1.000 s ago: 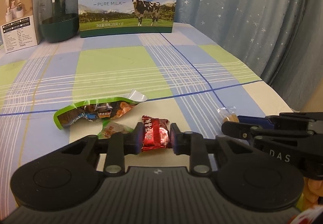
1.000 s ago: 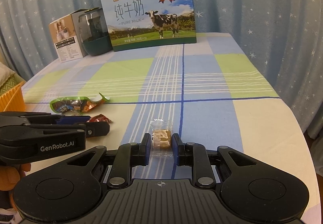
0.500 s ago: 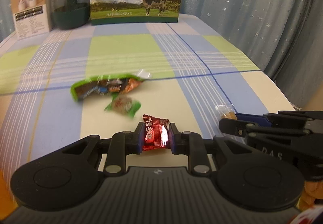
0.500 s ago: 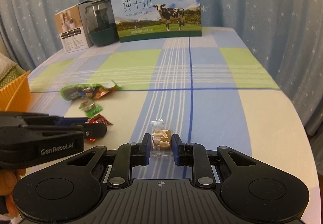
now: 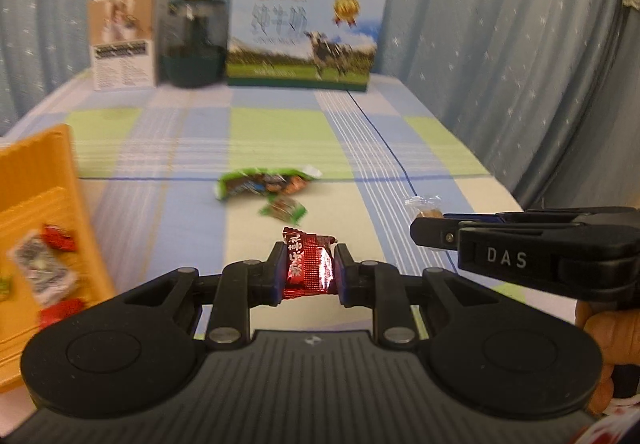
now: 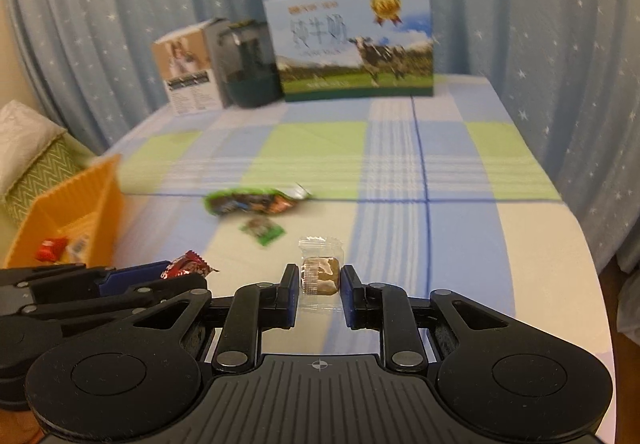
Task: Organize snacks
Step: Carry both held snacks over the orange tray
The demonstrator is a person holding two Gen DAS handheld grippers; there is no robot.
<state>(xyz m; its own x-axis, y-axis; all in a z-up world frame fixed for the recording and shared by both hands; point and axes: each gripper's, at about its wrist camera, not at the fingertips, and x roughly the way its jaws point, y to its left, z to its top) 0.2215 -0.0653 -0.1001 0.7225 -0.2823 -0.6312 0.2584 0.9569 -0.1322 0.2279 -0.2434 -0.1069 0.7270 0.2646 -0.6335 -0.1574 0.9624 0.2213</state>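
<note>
My left gripper (image 5: 307, 268) is shut on a red foil candy (image 5: 308, 264) and holds it above the table; the candy also shows in the right wrist view (image 6: 188, 268). My right gripper (image 6: 320, 280) is shut on a clear-wrapped brown snack (image 6: 320, 272), also seen in the left wrist view (image 5: 424, 205). A long green snack packet (image 5: 264, 181) and a small green candy (image 5: 284, 209) lie on the checked tablecloth ahead. An orange basket (image 5: 76, 203) at the left holds several wrapped snacks; it shows in the right wrist view (image 6: 100, 199) too.
A milk carton box (image 5: 304, 39), a dark jar (image 5: 192, 43) and a small white box (image 5: 122, 39) stand at the table's far edge. Blue star curtains hang behind and to the right. A pillow (image 6: 24, 139) lies left of the basket.
Both grippers have lifted and pulled back to the left with their snacks held. The orange basket has come into view at the left.
</note>
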